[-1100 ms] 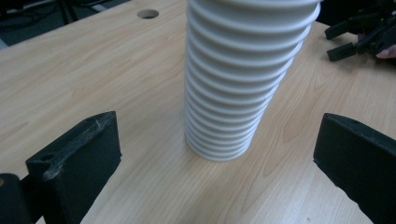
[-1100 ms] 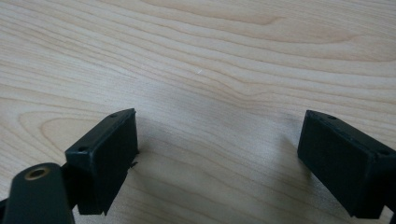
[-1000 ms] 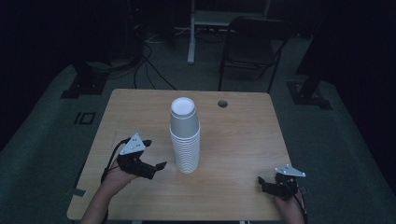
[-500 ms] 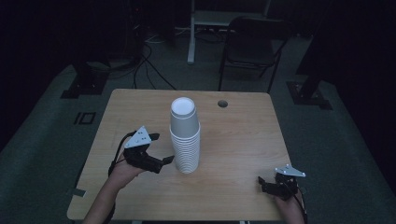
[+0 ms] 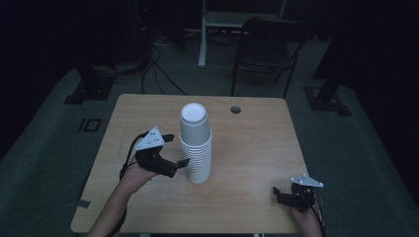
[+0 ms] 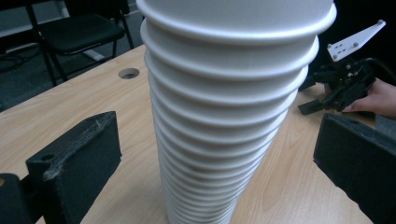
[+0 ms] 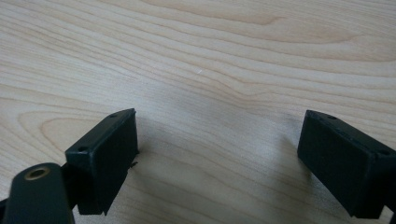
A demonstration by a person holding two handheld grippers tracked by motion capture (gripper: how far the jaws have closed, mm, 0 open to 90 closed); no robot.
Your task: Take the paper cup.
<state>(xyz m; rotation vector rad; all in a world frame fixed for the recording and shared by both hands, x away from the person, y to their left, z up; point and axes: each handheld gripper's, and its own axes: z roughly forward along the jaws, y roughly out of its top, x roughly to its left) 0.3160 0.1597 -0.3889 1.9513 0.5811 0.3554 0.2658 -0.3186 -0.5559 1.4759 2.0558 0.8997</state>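
High view: a tall stack of white cups (image 5: 195,145) stands mid-desk (image 5: 257,148), and my left hand-held gripper (image 5: 174,152) sits at its 9 o'clock, jaws spread wide on either side of the lower cups without touching, I judge to steady or grip the stack. My right hand-held gripper (image 5: 282,195) rests released at 5 o'clock, well apart, likely waiting its turn.
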